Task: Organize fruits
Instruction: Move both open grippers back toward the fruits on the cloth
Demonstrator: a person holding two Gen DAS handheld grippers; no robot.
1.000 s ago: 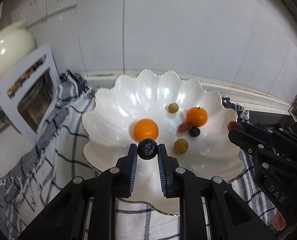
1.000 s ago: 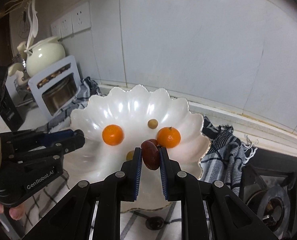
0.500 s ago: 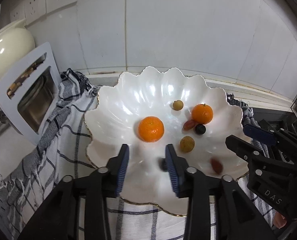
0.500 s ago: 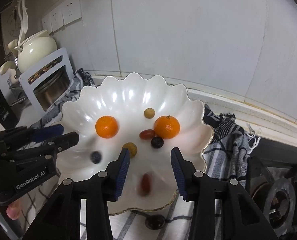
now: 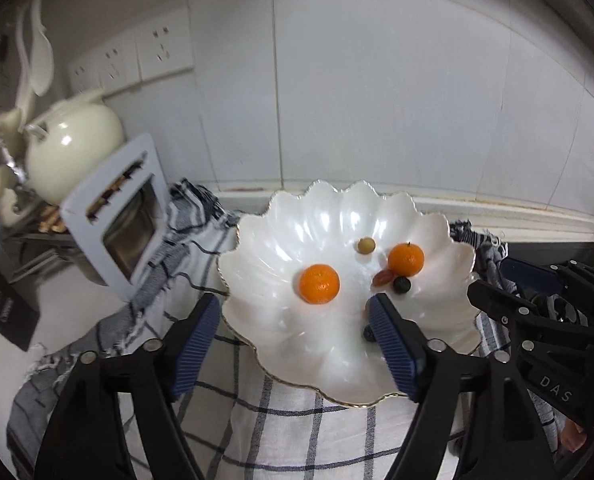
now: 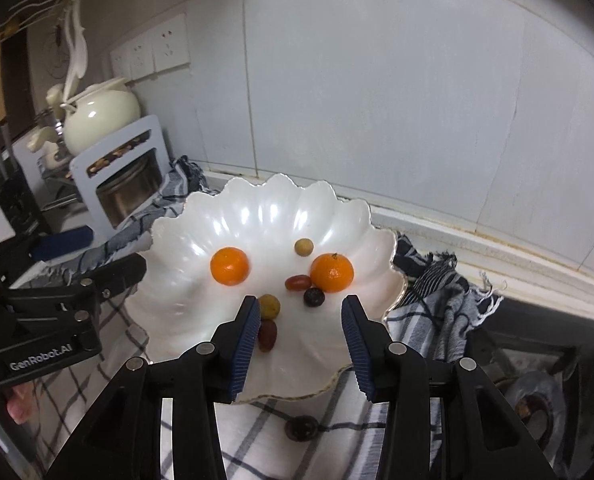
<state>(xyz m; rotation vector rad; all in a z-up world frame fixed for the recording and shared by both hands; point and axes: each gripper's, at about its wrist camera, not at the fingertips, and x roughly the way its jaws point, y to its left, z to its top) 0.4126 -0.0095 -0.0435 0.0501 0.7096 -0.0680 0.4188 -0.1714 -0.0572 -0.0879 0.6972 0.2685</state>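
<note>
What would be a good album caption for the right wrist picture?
Open right gripper above a white scalloped bowl holding two orange mandarins and small fruits.

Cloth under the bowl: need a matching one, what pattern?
White with dark checks on the cloth, clearest in the left wrist view.

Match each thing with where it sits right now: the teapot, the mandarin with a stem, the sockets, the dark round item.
Things:
1. teapot
2. mandarin with a stem
3. sockets
4. dark round item

Places:
a. on the tiled wall
b. inside the white plate
c. on the checked cloth, outside the plate
d. behind the grey rack

Pairs: 1-d, 2-b, 3-a, 4-c
</note>
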